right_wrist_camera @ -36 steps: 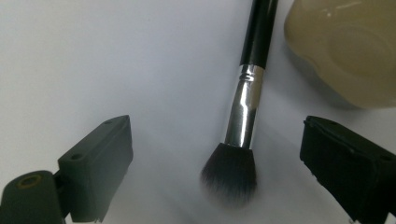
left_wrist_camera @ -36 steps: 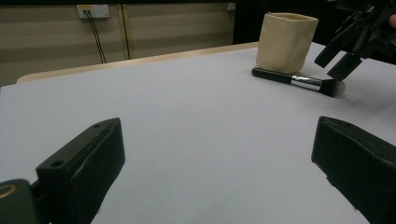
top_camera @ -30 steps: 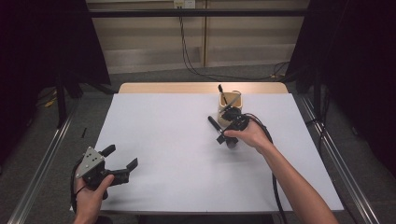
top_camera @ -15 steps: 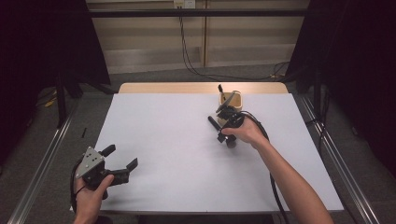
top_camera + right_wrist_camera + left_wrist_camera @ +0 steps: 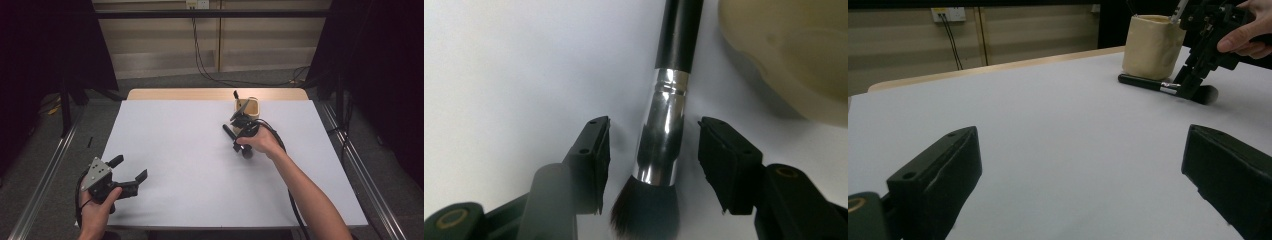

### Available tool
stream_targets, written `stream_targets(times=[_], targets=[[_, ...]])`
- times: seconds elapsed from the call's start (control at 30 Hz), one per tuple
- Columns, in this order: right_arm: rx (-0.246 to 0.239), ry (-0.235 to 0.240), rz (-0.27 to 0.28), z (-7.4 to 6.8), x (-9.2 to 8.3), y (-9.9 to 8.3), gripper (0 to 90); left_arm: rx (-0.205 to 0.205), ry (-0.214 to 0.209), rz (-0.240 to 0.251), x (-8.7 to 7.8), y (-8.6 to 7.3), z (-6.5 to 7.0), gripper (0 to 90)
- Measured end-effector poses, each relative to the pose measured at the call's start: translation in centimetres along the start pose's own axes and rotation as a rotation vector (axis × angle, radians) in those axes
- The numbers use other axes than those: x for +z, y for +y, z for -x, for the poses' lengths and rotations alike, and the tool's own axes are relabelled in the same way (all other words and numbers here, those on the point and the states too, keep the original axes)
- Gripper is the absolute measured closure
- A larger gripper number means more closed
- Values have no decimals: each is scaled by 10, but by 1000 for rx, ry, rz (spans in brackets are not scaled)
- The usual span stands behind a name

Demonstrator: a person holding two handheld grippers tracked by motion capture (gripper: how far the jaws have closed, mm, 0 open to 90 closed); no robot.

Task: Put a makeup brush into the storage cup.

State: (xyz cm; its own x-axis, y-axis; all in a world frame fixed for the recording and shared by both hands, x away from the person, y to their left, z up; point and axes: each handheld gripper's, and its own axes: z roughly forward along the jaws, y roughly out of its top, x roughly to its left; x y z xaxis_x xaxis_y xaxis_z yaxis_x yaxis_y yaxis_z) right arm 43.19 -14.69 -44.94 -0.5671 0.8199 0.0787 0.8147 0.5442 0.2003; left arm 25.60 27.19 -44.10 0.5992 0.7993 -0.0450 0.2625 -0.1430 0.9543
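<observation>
A black-handled makeup brush (image 5: 663,135) with a silver ferrule and dark bristles lies flat on the white table (image 5: 190,165), next to a beige cup (image 5: 248,107). My right gripper (image 5: 654,150) points down over it and straddles the ferrule. Its jaws have just been closing with the brush between them. A gap still shows on each side, so the pads do not touch it. In the high view the right gripper (image 5: 239,145) covers the brush (image 5: 228,132) near its head. My left gripper (image 5: 129,168) rests open and empty at the front left.
The cup (image 5: 1152,45) holds another dark-handled tool (image 5: 235,94) that sticks up from it. A cable trails from the right gripper along the forearm. Metal rails run down both sides of the table, and a wooden edge strip (image 5: 175,94) lines its far side.
The right gripper's jaws have narrowed around the brush, and the hand has shifted only slightly. The left gripper has kept still.
</observation>
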Motion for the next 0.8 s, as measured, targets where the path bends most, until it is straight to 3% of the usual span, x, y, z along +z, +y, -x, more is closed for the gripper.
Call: stream_targets(times=[0.6, 0.8], targets=[[-4, -49, 8, -5, 4, 5, 680, 4, 0, -1, 0, 0, 0, 28], [4, -53, -2, -5, 3, 5, 706, 4, -1, -1, 0, 0, 0, 28]])
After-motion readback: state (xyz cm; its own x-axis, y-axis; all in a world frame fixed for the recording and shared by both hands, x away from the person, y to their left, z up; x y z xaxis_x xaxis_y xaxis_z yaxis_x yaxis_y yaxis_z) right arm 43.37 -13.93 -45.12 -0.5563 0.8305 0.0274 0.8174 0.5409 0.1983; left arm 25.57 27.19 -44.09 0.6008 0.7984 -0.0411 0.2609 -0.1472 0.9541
